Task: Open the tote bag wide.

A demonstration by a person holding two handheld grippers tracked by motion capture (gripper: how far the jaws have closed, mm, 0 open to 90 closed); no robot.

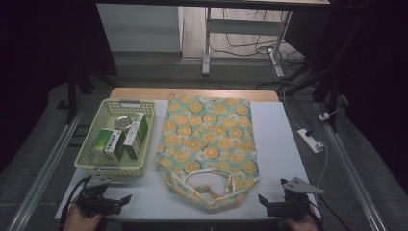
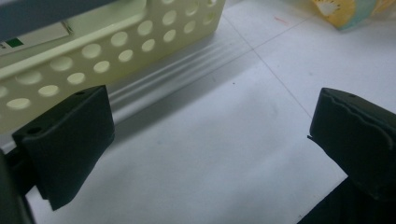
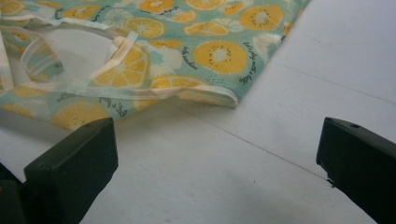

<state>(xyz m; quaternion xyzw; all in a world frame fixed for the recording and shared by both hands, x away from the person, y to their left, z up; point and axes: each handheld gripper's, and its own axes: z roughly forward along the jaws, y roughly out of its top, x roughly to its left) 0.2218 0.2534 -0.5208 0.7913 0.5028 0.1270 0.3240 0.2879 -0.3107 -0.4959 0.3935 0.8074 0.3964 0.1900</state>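
A cloth tote bag (image 1: 208, 144) printed with orange slices lies flat in the middle of the white table, its handles (image 1: 208, 180) toward the near edge; its corner and handles lie ahead in the right gripper view (image 3: 140, 60). A pale yellow perforated basket (image 1: 91, 161) at the left holds green-and-white boxes (image 1: 122, 137) and a round tin (image 1: 123, 123). My left gripper (image 1: 126, 198) rests open at the near left, just in front of the basket wall (image 2: 116, 46). My right gripper (image 1: 262, 199) rests open at the near right, beside the bag's bottom corner. Both have nothing between their jaws.
The white table top (image 1: 284, 144) has bare room right of the bag and along the near edge. A power strip (image 1: 310, 140) with cables lies on the floor at the right. Desk legs (image 1: 207, 43) stand beyond the table's far edge.
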